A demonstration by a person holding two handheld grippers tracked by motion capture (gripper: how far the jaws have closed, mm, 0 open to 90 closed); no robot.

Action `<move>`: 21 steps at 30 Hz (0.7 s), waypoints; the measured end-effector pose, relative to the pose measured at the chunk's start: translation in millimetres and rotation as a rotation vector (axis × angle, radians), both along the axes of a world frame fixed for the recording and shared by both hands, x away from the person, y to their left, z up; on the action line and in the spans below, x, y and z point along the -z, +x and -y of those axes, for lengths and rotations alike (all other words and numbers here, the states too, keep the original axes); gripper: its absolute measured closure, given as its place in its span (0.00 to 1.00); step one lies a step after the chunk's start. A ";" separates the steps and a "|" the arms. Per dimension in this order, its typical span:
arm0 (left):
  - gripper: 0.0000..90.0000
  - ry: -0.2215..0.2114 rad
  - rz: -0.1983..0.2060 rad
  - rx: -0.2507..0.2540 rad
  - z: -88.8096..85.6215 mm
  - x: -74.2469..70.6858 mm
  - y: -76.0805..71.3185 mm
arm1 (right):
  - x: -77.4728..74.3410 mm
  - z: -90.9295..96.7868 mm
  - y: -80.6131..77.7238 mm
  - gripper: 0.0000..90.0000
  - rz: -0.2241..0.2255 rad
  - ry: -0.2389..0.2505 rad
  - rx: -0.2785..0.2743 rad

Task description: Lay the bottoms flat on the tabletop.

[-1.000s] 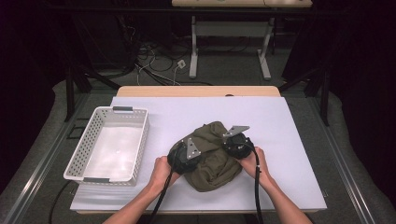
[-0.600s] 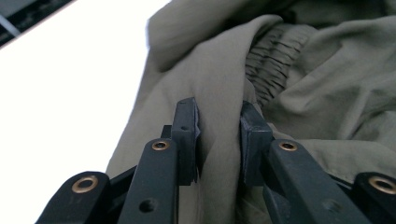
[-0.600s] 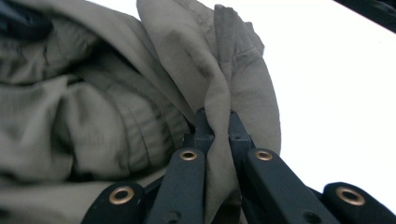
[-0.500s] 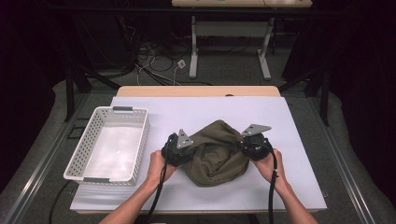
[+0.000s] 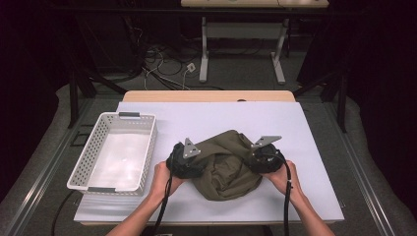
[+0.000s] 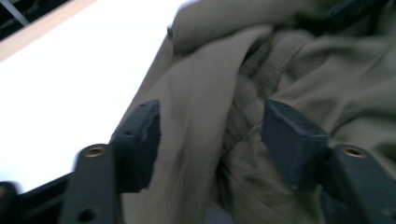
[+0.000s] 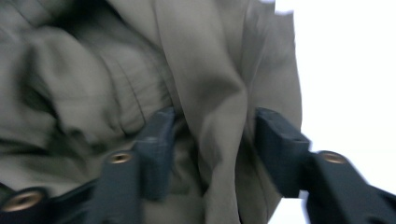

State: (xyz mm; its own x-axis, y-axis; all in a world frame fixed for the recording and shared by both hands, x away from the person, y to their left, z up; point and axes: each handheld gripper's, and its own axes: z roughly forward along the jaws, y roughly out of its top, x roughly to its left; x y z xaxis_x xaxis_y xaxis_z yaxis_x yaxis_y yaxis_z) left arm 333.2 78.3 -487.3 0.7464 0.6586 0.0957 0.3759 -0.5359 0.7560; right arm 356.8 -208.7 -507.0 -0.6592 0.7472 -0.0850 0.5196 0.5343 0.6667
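One olive-green garment [image 5: 227, 164] lies crumpled in a heap on the white counter [image 5: 216, 115], near the front edge and a little right of the middle. Two grippers work on it, one at each side. The left gripper [image 5: 189, 161] sits at the left edge of the heap, and the right gripper [image 5: 260, 158] sits at the right edge; each one is held by one hand of the person, and one black cable trails from each toward the bottom of the high view.

In the left gripper view, the left gripper [image 6: 212, 135] has its two jaws spread apart, with a fold of the garment [image 6: 299, 60] standing between them; the pads do not press on the cloth. These jaws have just been opening. In the right gripper view, the right gripper [image 7: 212, 144] shows the same: two jaws apart, a ridge of the garment [image 7: 93, 70] between them, not pinched. These jaws also have just been opening.

One white basket [image 5: 88, 164] with perforated walls stands on the counter, well to the left of the garment and apart from it.
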 end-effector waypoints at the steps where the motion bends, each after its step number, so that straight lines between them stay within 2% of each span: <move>1: 0.39 -0.013 -0.004 0.005 -0.9 -4.0 -1.9 | -2.1 -1.7 -0.5 0.46 0.024 0.024 -0.004; 3: 0.37 -0.036 -0.009 0.021 -0.2 -7.7 -5.9 | -8.1 -6.6 -1.9 0.43 0.035 0.022 -0.033; 6: 0.37 0.001 -0.019 0.040 7.7 -2.0 -7.3 | -11.3 -17.9 -1.4 0.44 0.085 -0.008 -0.050; 8: 0.39 0.022 -0.034 0.033 12.7 8.2 -1.8 | -8.2 -24.2 3.2 0.53 0.095 -0.029 -0.055; 10: 0.47 0.044 -0.043 0.022 15.2 19.4 5.1 | -0.2 -26.0 9.8 0.68 0.081 -0.038 -0.041; 11: 0.50 0.049 -0.041 0.018 15.4 24.5 7.8 | 4.3 -25.4 12.2 0.75 0.059 -0.047 -0.038; 14: 0.65 0.041 -0.036 0.018 15.1 35.7 13.5 | 12.0 -19.9 16.8 0.92 0.055 -0.058 -0.020; 17: 0.75 0.054 -0.015 0.026 13.5 37.0 14.6 | 9.0 -15.1 15.8 0.96 0.047 -0.058 0.004; 21: 0.81 0.039 0.010 0.022 9.2 31.9 15.0 | -1.6 -7.5 11.5 0.96 0.072 -0.059 0.039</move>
